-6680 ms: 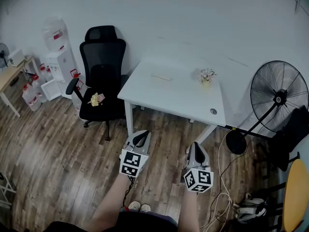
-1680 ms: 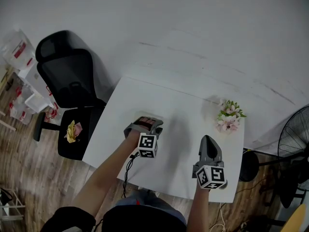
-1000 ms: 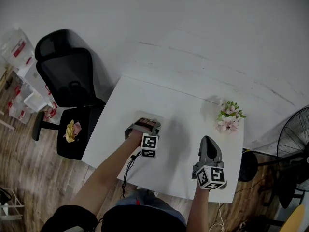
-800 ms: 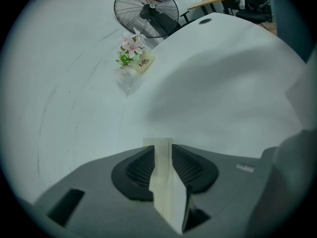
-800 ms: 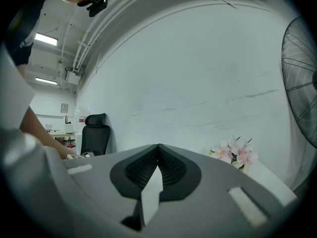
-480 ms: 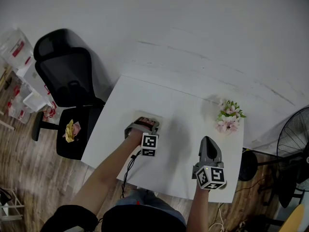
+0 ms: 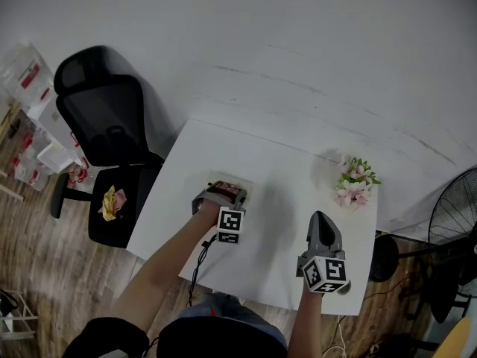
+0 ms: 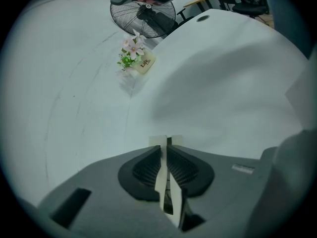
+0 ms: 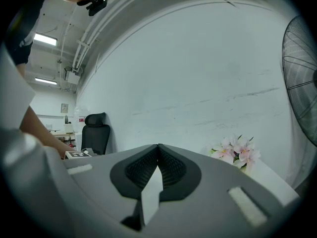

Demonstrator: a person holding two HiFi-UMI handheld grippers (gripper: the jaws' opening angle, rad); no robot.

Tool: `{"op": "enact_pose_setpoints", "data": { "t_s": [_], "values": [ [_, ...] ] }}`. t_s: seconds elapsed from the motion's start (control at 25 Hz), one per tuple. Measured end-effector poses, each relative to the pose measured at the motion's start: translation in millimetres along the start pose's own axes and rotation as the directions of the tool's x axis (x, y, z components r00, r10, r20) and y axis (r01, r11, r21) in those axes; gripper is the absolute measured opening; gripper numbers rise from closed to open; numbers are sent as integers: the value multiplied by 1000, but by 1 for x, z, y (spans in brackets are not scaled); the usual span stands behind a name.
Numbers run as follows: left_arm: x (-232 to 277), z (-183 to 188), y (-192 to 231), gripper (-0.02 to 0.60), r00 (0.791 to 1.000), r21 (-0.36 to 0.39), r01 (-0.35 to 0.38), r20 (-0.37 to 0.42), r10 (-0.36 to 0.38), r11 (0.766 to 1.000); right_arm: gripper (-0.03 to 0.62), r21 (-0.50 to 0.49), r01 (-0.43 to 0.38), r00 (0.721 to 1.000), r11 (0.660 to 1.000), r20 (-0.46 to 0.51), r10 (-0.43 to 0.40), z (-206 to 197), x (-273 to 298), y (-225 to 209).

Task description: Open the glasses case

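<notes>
Head view shows glasses case (image 7: pixel 223 191) on white table (image 7: pixel 283 174), its contents hidden.

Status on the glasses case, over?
Left tongs just closing, narrow gap, tips at glasses case; grip unconfirmed. Right tongs shut, empty, off to the side. Flowers well clear.

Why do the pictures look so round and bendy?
Left gripper view: fisheye lens, black corners, a soft grey shadow on the white rectangular table. Right gripper view: same round edge, the white wall curves like a dome. Head view: sharp, evenly lit, table edges bow slightly.
</notes>
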State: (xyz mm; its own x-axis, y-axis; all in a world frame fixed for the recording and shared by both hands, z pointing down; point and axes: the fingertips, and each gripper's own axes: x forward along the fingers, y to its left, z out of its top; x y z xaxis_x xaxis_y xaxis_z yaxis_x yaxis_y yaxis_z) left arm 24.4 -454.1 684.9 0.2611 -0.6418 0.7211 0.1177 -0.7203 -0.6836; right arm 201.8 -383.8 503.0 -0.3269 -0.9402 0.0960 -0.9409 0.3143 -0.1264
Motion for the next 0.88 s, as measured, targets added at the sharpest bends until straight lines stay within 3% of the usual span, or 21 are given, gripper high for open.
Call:
{"op": "enact_pose_setpoints", "data": {
  "t_s": [0.52, 0.88],
  "values": [
    [4, -2, 38, 18, 999, -9, -40, -8, 40, 999, 9, 5, -2, 1000, 1000, 0, 2, -1, 1, -2],
    [28, -4, 58, 29, 999, -33, -21, -28, 20, 999, 9, 10, 29, 1000, 1000, -13, -29, -6, -7, -15]
  ]
}}
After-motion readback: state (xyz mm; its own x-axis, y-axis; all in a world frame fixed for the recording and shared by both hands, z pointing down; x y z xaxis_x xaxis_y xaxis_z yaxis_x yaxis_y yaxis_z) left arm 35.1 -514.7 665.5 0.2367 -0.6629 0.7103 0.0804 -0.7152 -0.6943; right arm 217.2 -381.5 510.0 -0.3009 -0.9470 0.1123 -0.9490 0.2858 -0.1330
